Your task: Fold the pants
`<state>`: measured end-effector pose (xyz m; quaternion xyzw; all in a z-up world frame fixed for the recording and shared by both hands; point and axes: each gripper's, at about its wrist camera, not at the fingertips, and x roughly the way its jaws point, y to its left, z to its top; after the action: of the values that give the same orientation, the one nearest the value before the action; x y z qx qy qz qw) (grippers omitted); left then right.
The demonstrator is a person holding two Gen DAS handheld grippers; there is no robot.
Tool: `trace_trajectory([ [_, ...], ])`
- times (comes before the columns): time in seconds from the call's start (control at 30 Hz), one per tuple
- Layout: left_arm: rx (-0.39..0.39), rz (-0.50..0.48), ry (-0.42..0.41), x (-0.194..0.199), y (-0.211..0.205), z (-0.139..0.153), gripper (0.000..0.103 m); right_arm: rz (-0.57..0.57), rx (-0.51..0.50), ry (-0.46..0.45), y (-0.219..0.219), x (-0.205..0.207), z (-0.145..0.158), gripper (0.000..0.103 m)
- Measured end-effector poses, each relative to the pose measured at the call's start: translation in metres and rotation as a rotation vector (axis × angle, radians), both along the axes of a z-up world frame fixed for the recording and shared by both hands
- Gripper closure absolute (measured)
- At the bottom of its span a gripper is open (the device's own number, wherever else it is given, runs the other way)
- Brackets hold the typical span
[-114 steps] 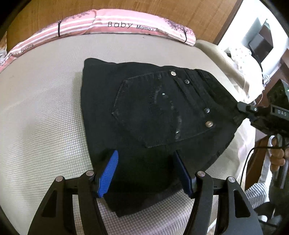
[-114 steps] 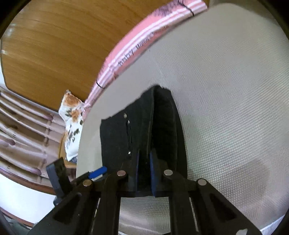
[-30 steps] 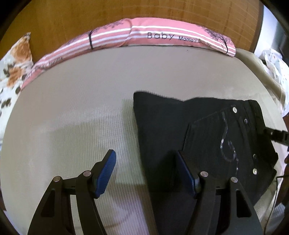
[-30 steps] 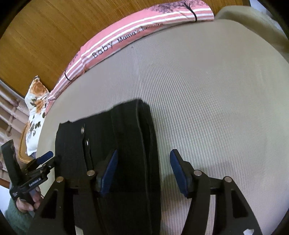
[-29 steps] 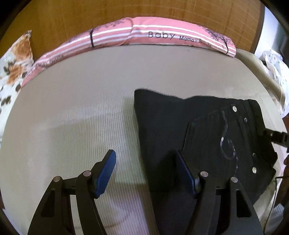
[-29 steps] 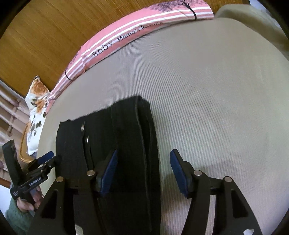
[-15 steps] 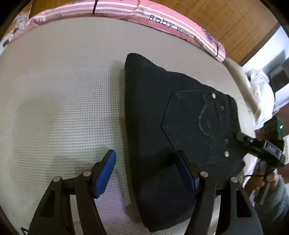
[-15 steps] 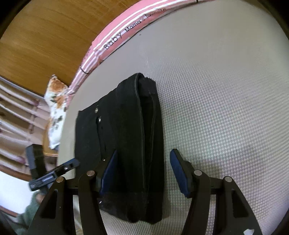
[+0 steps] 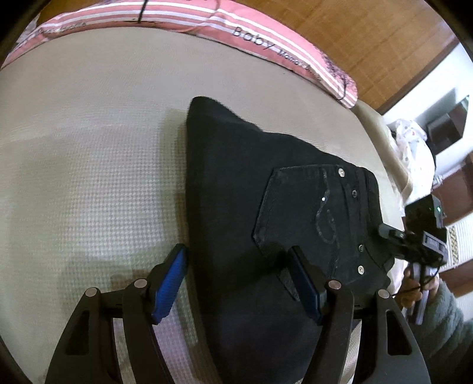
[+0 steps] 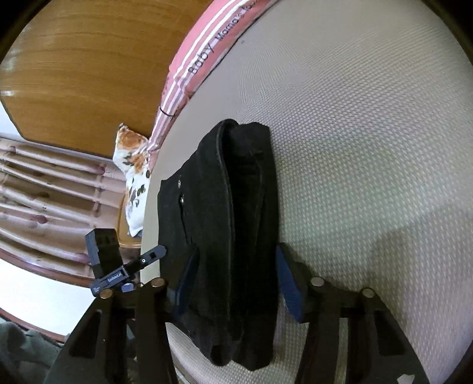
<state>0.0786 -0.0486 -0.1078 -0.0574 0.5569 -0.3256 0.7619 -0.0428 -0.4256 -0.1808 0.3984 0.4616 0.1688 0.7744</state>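
Note:
Black pants point(image 9: 266, 212) lie folded into a thick stack on the beige mattress point(image 9: 88, 147), back pocket and rivets facing up. My left gripper point(image 9: 236, 280) is open, its blue pads straddling the near left edge of the stack. In the right wrist view the same stack point(image 10: 230, 230) shows edge-on with its layers. My right gripper point(image 10: 233, 283) is open with the stack's end between its fingers, not pinched. The right gripper also shows in the left wrist view point(image 9: 419, 236) at the waistband side.
A pink striped bolster point(image 9: 207, 26) printed "Baby" runs along the far edge by the wooden headboard point(image 10: 88, 59). A floral pillow point(image 10: 133, 165) sits off the mattress corner. The mattress edge drops away at the right point(image 9: 393, 165).
Both grippers moved in lower over the pants, so the stack looms larger. The right gripper, shut on the stack's edge 3.8 s ago, has been open since about a second ago.

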Motion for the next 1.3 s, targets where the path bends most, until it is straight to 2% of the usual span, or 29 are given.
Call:
trace_trajectory([
  [0.1, -0.038, -0.027, 0.036, 0.002, -0.001, -0.001, 0.034, 0.024, 0.021, 0.003, 0.002, 0.008, -0.002, 0.062],
  [0.33, -0.213, 0.003, 0.148, 0.010, 0.015, -0.010, 0.035, 0.060, 0.031, 0.001, 0.012, 0.025, -0.004, 0.064],
  [0.4, -0.237, 0.010, 0.164, 0.014, 0.017, -0.014, 0.037, 0.066, 0.032, -0.002, 0.011, 0.026, -0.004, 0.065],
  [0.57, -0.284, -0.021, 0.141, 0.020, 0.019, -0.017, 0.037, 0.062, 0.033, 0.004, 0.008, 0.024, -0.005, 0.070],
  [0.7, -0.339, -0.028, 0.209, 0.021, 0.029, -0.021, 0.037, 0.061, 0.031, 0.003, 0.006, 0.021, -0.005, 0.070],
  [0.83, -0.318, -0.065, 0.205, 0.015, 0.024, -0.020, 0.038, 0.059, 0.032, 0.001, 0.009, 0.022, -0.004, 0.071],
  [0.97, -0.359, -0.058, 0.238, 0.020, 0.018, -0.024, 0.038, 0.053, 0.032, 0.006, 0.009, 0.023, -0.003, 0.071],
  [1.0, -0.356, -0.055, 0.239, 0.023, 0.014, -0.024, 0.040, 0.051, 0.034, 0.008, 0.009, 0.023, -0.003, 0.071],
  [1.1, -0.288, -0.060, 0.194, 0.029, -0.006, -0.019, 0.043, 0.036, 0.040, 0.021, 0.007, 0.026, -0.004, 0.071],
  [1.17, -0.220, -0.079, 0.134, 0.024, -0.015, -0.014, 0.044, 0.023, 0.040, 0.023, 0.007, 0.026, -0.004, 0.070],
  [1.23, -0.157, -0.079, 0.085, 0.017, -0.017, -0.012, 0.055, 0.019, 0.034, 0.019, 0.008, 0.026, -0.004, 0.070],
  [1.3, -0.112, -0.057, 0.064, 0.013, -0.018, -0.011, 0.060, 0.011, 0.027, 0.015, 0.009, 0.026, -0.003, 0.070],
])
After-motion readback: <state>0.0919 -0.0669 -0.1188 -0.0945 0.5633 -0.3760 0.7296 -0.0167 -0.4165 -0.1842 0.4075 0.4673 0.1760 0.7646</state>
